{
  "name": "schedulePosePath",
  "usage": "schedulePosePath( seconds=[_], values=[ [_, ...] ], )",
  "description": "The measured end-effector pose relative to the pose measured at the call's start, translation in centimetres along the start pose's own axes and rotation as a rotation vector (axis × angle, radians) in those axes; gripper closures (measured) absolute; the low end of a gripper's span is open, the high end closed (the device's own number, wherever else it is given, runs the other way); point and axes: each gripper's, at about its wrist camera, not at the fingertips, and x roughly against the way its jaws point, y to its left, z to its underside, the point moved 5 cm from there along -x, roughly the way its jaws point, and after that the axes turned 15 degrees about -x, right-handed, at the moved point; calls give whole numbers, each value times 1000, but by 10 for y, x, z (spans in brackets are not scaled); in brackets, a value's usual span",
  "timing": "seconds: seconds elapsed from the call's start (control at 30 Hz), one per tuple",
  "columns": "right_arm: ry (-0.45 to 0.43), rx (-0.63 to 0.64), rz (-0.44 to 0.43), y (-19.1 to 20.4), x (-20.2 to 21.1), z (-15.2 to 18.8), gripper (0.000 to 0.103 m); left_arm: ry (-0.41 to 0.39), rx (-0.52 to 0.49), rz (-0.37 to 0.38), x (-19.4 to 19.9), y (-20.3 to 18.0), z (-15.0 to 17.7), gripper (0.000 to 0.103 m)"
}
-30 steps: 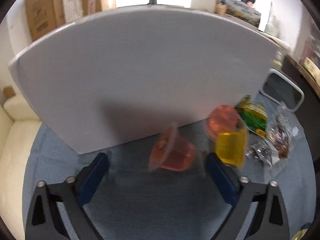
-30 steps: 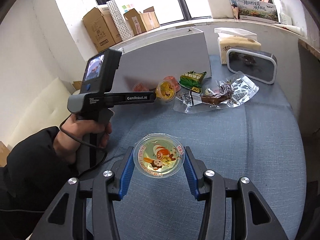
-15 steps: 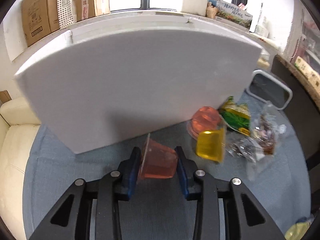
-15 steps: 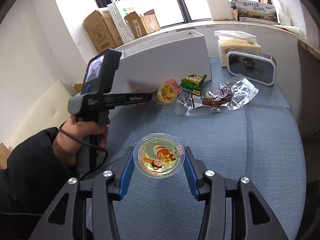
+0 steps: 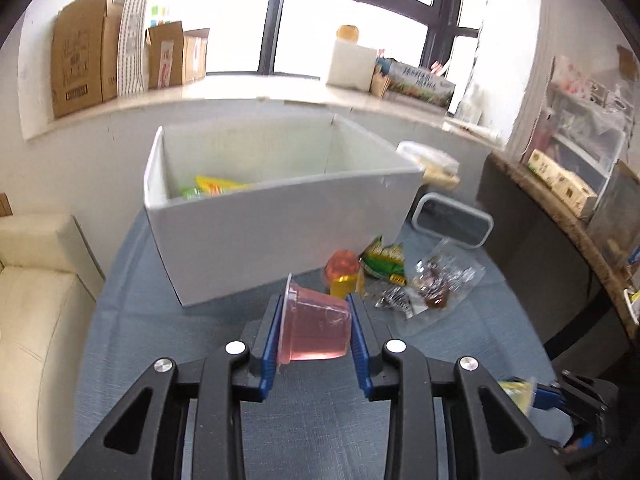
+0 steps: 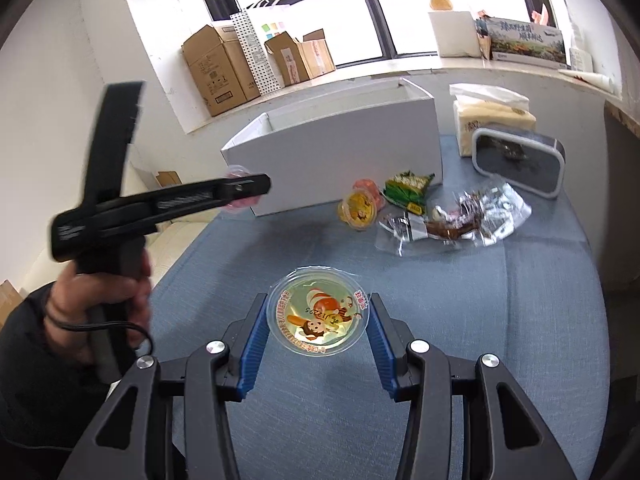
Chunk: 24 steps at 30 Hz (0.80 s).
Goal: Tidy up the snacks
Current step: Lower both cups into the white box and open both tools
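Observation:
My left gripper (image 5: 316, 312) is shut on a pink jelly cup (image 5: 316, 330), held on its side above the blue cloth, in front of the white box (image 5: 280, 232). The box holds a yellow-green snack packet (image 5: 212, 188). My right gripper (image 6: 318, 320) is shut on a yellow jelly cup (image 6: 318, 316) with a cartoon lid. On the cloth by the box lie an orange jelly cup (image 5: 342, 266), a yellow jelly cup (image 5: 346, 284), a green packet (image 5: 384, 262) and clear-wrapped snacks (image 5: 432, 286). The left gripper also shows in the right wrist view (image 6: 244, 190).
A grey-rimmed black case (image 6: 518, 162) and a tissue pack (image 6: 492, 120) stand at the back right of the table. A cream sofa (image 5: 32, 300) lies to the left. Cardboard boxes (image 6: 224, 68) sit on the windowsill. A dark counter (image 5: 560, 220) stands at the right.
My left gripper closed on the pink jelly cup and lifted it up and back, so the box's open top now shows. My right gripper still holds its yellow cup.

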Motion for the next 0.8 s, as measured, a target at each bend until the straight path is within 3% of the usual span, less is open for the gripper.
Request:
schedulePosePath(
  seconds=[0.27,0.57,0.8],
  values=[
    [-81,86,-4,32,-10,-75,52,-72,12,-8,23,27,-42,69],
    [-127,121,29,34,-76,-197,52,-92,-27,-7,-17,68,-100,69],
    [-82,97,93,8,-127,-221,51,-46,-38,1,-62,87,-106,68]
  ],
)
